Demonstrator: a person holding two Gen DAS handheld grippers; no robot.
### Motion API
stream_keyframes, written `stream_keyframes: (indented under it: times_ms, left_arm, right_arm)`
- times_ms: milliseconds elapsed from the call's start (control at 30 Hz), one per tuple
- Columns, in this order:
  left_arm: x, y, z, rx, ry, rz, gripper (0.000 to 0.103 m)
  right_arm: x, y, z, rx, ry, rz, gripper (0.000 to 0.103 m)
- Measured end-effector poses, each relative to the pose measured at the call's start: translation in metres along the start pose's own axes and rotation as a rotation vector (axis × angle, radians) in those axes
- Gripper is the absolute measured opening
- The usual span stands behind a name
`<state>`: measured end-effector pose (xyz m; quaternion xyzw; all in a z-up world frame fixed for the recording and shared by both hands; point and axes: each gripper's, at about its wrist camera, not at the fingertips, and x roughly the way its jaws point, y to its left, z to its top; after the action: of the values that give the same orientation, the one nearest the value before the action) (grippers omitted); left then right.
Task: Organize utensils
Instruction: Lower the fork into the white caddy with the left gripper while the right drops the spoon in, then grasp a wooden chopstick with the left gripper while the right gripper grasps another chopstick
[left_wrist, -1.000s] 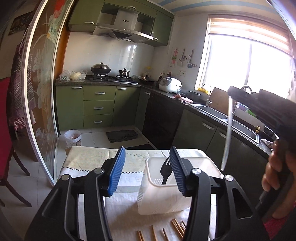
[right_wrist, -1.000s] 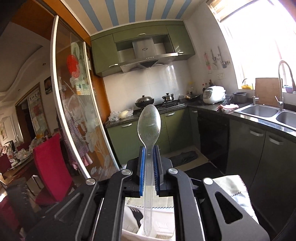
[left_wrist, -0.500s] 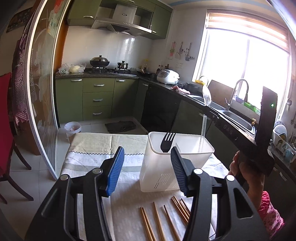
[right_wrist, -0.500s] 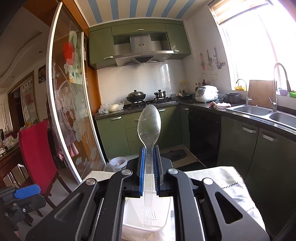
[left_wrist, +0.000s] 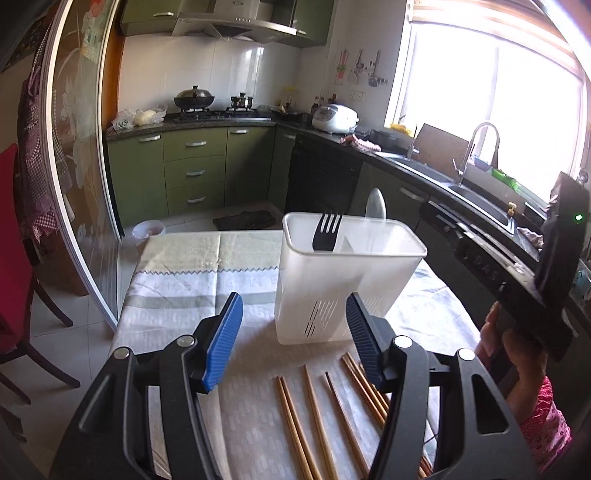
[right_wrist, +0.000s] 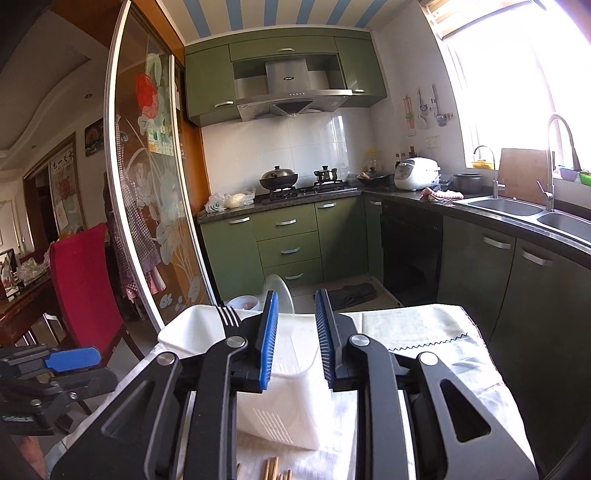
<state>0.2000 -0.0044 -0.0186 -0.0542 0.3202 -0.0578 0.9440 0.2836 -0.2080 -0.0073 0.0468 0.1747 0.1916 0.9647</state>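
A white plastic utensil holder (left_wrist: 347, 280) stands on the clothed table. A black fork (left_wrist: 327, 230) and a clear plastic spoon (left_wrist: 376, 205) stand in it, heads up. Several wooden chopsticks (left_wrist: 314, 417) lie in front of it. My left gripper (left_wrist: 293, 339) hovers over the chopsticks, jaws opening, nothing between them. My right gripper (right_wrist: 295, 339) sits above the holder (right_wrist: 192, 328), jaws opening; the spoon (right_wrist: 280, 295) leans just beyond its left finger, free of the pads. The fork (right_wrist: 229, 315) shows to the left.
The table carries a pale cloth (left_wrist: 184, 266). A red chair (right_wrist: 85, 280) and a glass sliding door (right_wrist: 147, 206) are on the left. Green kitchen cabinets (left_wrist: 195, 166) and a counter with a sink (right_wrist: 517, 206) lie beyond. A hand (left_wrist: 517, 354) holds the right gripper.
The right gripper came down over the holder and its jaws parted; the spoon it held now stands in the holder. The left gripper tipped downward, bringing more of the chopsticks into view.
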Motion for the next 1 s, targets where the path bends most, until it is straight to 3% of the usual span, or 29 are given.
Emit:
stream_keyframes:
  times_ms: [100,267,300,367,433,533,800,933,1000]
  left_arm:
    - [0.017,-0.002,-0.014,0.015,0.133,0.044,0.056]
    - [0.063,0.006,-0.047,0.007,0.432,0.079,0.055]
    - [0.071,0.008,-0.052,-0.001,0.478,0.082,0.053]
    - [0.082,0.012,-0.065,-0.013,0.552,0.085,0.040]
    - [0.089,0.014,-0.074,-0.021,0.604,0.086,0.036]
    - [0.094,0.015,-0.082,-0.030,0.654,0.086,0.031]
    - [0.094,0.008,-0.087,-0.002,0.680,0.102,0.024]
    - [0.102,-0.003,-0.087,0.018,0.686,0.108,0.009]
    - [0.103,-0.009,-0.085,0.009,0.686,0.102,0.008]
  right_arm:
    - [-0.026,-0.010,-0.015,0.008,0.005,-0.004,0.021]
    - [-0.061,-0.038,-0.044,0.070,0.048,-0.017,0.025]
    - [-0.066,-0.043,-0.048,0.083,0.057,-0.021,0.025]
    - [-0.076,-0.053,-0.055,0.113,0.071,-0.021,0.025]
    - [-0.086,-0.061,-0.062,0.133,0.078,-0.020,0.025]
    - [-0.097,-0.071,-0.071,0.165,0.085,-0.012,0.025]
    - [-0.103,-0.079,-0.073,0.205,0.117,0.019,0.025]
    - [-0.086,-0.064,-0.074,0.161,0.258,0.075,0.032]
    - [-0.073,-0.053,-0.079,0.133,0.364,0.107,0.033]
